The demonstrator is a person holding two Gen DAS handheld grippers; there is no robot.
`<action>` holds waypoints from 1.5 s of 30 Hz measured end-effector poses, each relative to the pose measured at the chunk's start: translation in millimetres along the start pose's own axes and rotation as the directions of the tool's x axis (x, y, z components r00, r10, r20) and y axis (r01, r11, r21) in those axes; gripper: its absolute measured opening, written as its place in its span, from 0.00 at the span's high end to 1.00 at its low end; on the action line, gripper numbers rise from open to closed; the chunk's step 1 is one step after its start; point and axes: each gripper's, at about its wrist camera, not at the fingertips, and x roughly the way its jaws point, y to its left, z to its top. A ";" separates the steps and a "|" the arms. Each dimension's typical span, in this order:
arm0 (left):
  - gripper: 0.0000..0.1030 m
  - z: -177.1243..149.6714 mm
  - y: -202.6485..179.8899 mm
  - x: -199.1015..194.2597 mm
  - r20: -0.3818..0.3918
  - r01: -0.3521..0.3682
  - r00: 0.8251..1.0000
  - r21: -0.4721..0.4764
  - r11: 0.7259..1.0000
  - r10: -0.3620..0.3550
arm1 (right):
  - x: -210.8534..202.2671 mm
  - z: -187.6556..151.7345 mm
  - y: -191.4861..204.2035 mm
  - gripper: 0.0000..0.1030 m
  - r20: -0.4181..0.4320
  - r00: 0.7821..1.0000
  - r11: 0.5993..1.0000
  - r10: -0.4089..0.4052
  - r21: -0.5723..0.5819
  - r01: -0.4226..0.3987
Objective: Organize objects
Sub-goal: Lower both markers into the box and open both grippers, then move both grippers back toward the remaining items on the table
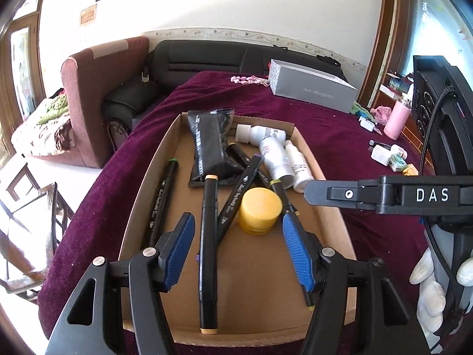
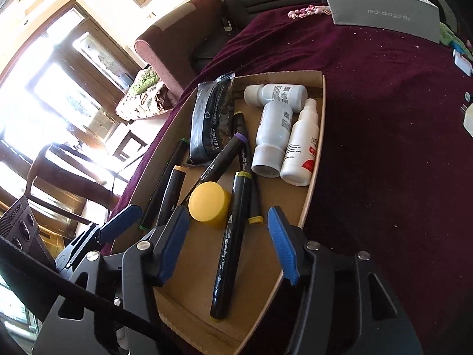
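Hovering with jaws apart and empty, both grippers [image 1: 238, 250] [image 2: 229, 244] face light, slippery markers [image 1: 208, 251], best pinched mid-barrel, in a cardboard tray [image 1: 142, 195].

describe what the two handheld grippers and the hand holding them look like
Both are black plastic. The left gripper and right gripper carry ribbed blue pads and silver pivot screws. The right one's side shows white letters DAS, and a braided black cable runs along it. The hand wears a white glove.

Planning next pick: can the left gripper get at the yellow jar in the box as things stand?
Probably yes. The left gripper is open and empty, the yellow jar sits just ahead, top exposed. Black markers crowd both its sides, so the fingers may bump them.
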 end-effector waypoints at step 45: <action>0.37 35.3 -242.7 26.8 -0.192 0.237 0.964 0.324 0.916 -0.181 | -305.3 -48.2 -241.8 0.22 0.446 0.826 0.889 -0.345 0.438 0.135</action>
